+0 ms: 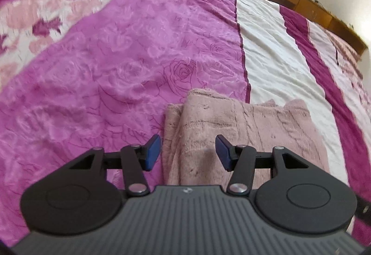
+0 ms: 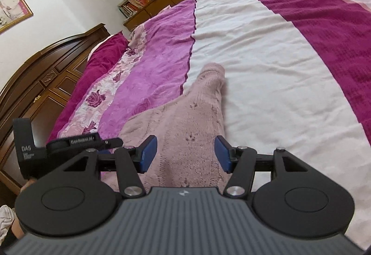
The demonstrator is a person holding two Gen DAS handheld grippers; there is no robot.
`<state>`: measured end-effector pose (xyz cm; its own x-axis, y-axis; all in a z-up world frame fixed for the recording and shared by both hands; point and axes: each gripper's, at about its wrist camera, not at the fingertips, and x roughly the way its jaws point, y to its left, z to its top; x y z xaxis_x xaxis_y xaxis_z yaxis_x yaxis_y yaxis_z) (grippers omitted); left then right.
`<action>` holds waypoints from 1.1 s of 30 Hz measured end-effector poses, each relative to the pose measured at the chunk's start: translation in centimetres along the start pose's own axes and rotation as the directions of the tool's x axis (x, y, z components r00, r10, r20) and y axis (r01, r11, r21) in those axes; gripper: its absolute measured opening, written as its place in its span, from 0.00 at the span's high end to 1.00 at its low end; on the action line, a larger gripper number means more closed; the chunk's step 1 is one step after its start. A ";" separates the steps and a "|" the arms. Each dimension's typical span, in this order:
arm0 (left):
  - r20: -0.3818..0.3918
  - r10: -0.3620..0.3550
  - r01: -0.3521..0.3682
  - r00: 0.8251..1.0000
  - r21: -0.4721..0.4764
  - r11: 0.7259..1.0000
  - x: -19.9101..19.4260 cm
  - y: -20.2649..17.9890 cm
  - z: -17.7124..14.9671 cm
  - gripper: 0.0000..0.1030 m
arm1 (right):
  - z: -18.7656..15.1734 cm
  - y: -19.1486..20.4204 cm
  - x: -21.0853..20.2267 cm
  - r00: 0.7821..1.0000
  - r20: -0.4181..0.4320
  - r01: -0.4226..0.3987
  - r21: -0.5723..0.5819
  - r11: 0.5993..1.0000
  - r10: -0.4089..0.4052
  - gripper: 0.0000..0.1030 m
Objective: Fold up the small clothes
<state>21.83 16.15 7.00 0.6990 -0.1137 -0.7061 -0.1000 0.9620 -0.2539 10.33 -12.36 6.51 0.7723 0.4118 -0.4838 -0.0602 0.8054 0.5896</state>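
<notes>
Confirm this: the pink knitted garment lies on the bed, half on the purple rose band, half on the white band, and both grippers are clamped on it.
Not clamped. Both wrist views show the left gripper and right gripper open above the pink knitted garment, fingers clear of it. The rest stands: it straddles the bed's purple and white bands.

garment (image 1: 243, 134): dusty pink knit | bedspread (image 1: 116, 69): magenta rose print, white and purple stripes | claw pads (image 2: 148, 154): blue

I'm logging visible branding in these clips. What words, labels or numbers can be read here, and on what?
"GenRobot.AI": on the left gripper, along its black bar, right wrist view.
"DAS": on the same gripper's black body; the line under it is too blurred to read.
Small emblems on both gripper bases: no letters readable.
</notes>
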 end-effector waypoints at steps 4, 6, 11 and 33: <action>-0.031 -0.006 0.007 1.000 0.034 0.999 1.3 0.1 0.9 0.48 | -0.3 0.5 1.1 1.000 -0.011 0.001 0.000 1.000 -0.001 0.39; -0.037 -0.004 0.007 0.999 0.060 0.998 1.7 0.1 1.1 0.48 | -0.6 0.3 1.4 1.000 -0.009 0.005 0.002 1.000 -0.005 0.39; -0.064 -0.055 0.058 0.996 0.047 0.997 2.7 0.4 1.6 0.48 | -1.1 0.1 2.1 1.000 -0.021 0.015 0.008 1.000 -0.015 0.37; 0.034 -0.116 0.115 0.993 0.043 0.992 0.3 1.8 -0.4 0.80 | -1.2 -0.4 2.5 1.000 -0.018 0.007 -0.008 1.000 -0.007 0.30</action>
<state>21.55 17.73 6.09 0.7298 -0.2160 -0.6487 0.0109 0.9523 -0.3048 11.52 -11.12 4.34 0.7610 0.4137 -0.4997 -0.0596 0.8116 0.5812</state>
